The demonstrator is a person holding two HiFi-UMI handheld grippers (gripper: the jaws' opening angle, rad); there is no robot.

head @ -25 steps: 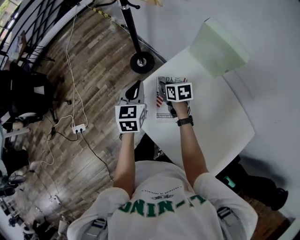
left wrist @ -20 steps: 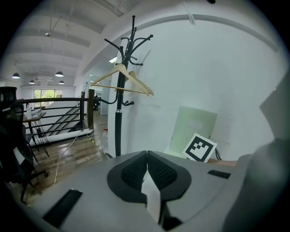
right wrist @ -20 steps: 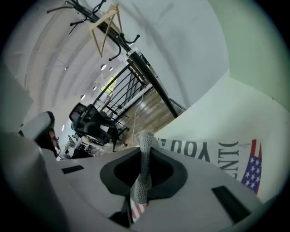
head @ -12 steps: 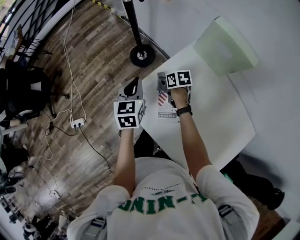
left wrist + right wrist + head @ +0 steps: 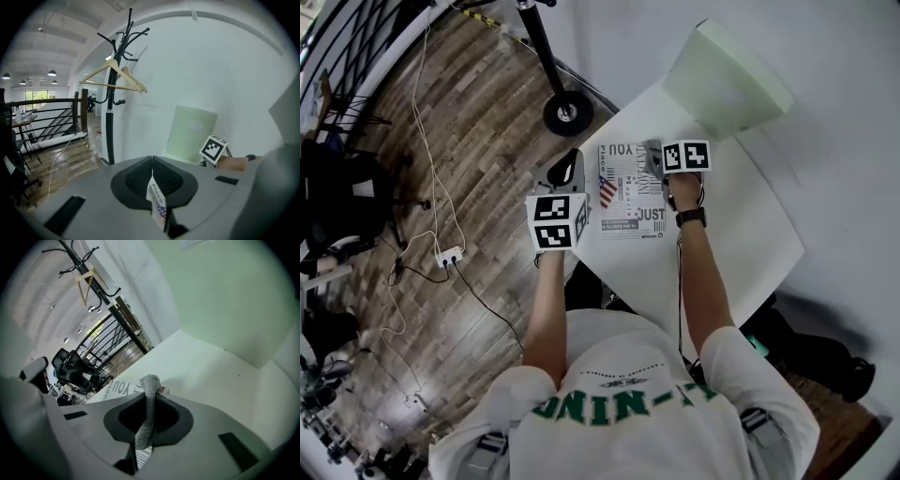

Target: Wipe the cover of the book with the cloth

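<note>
- Table (image 5: 741, 244): white; we stand at its near-left corner.
- Book (image 5: 623, 192): flat beside the table's left edge, cover up, long axis running away from us.
- Left gripper (image 5: 152, 176): jaws closed on the book's left margin, steadying it.
- Right gripper (image 5: 151, 414): jaws pinched on the grey cloth (image 5: 150, 383), at the cover's far right corner.
- Bearing: the rest of the cover lies left of the cloth and toward us. We judge the stroke should run that way.

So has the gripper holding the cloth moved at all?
Yes. The right gripper has slid right across the book, away from the table's left edge, toward the green board.
</note>
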